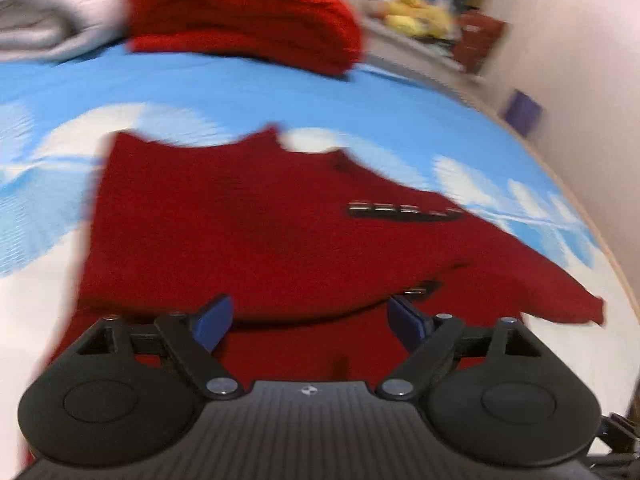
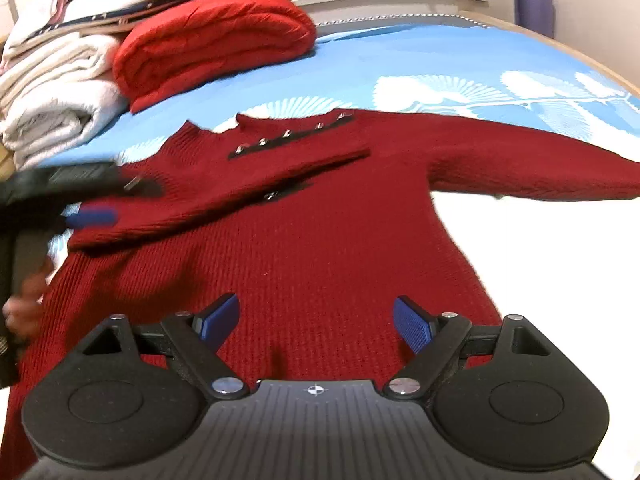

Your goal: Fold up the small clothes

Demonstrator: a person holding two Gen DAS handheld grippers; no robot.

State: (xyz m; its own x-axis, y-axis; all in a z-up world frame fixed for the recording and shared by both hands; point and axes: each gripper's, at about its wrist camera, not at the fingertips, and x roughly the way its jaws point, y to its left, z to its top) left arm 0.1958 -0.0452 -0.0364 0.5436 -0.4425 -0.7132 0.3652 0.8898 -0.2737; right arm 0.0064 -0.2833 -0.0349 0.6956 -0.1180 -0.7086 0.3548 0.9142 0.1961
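Dark red knit sweater (image 2: pixel 320 248) flat on bedspread (image 2: pixel 440 64), one sleeve folded across, both jaws apart.

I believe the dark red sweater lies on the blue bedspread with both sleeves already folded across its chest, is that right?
Not quite: only one sleeve is folded. The right wrist view shows the dark red sweater on the blue bedspread with one sleeve laid across the chest, while the other sleeve is stretched out to the side.
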